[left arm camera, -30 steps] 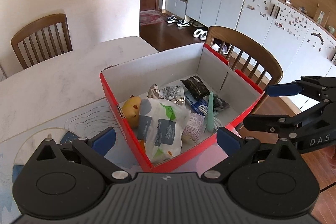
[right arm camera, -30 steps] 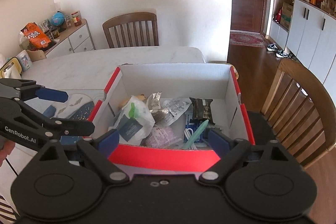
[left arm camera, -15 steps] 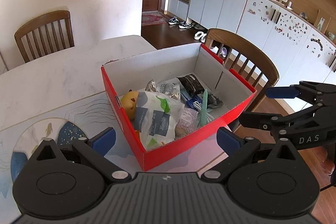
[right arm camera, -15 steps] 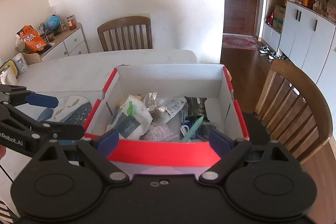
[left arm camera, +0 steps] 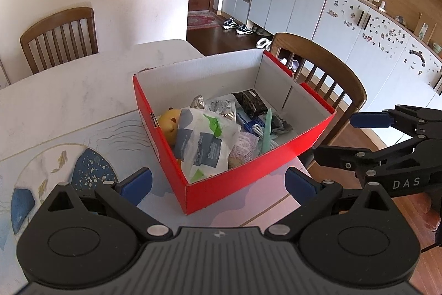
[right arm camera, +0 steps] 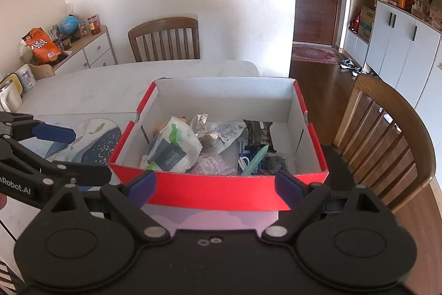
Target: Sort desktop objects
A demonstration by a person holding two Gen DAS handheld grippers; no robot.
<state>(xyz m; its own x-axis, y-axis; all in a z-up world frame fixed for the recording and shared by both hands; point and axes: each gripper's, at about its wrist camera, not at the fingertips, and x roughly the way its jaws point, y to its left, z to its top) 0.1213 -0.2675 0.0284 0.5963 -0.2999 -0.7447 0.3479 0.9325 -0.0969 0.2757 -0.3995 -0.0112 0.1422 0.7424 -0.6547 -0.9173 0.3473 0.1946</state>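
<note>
A red box [left arm camera: 248,179] [right arm camera: 215,192] with white inner walls stands on the table mat. It holds a white printed bag [left arm camera: 205,143] [right arm camera: 174,148], a yellow plush toy [left arm camera: 168,120], a dark snack pack [left arm camera: 250,102] [right arm camera: 259,133], a mint-green stick [left arm camera: 266,130] [right arm camera: 255,159], silver foil wrappers [right arm camera: 203,125] and a white cable. My left gripper [left arm camera: 218,183] is open and empty, held back from the box's near corner. My right gripper [right arm camera: 215,184] is open and empty, in front of the box's near wall. Each gripper shows in the other's view [left arm camera: 367,137] [right arm camera: 63,151].
A blue and white patterned mat [left arm camera: 69,165] lies left of the box. A wooden chair [right arm camera: 386,134] stands close to the box's right side, another [right arm camera: 165,40] at the table's far side. A sideboard [right arm camera: 83,51] with clutter is at far left.
Both grippers have pulled back and up from the box, so it looks smaller and farther. Both stay open and empty. The box's contents have not moved.
</note>
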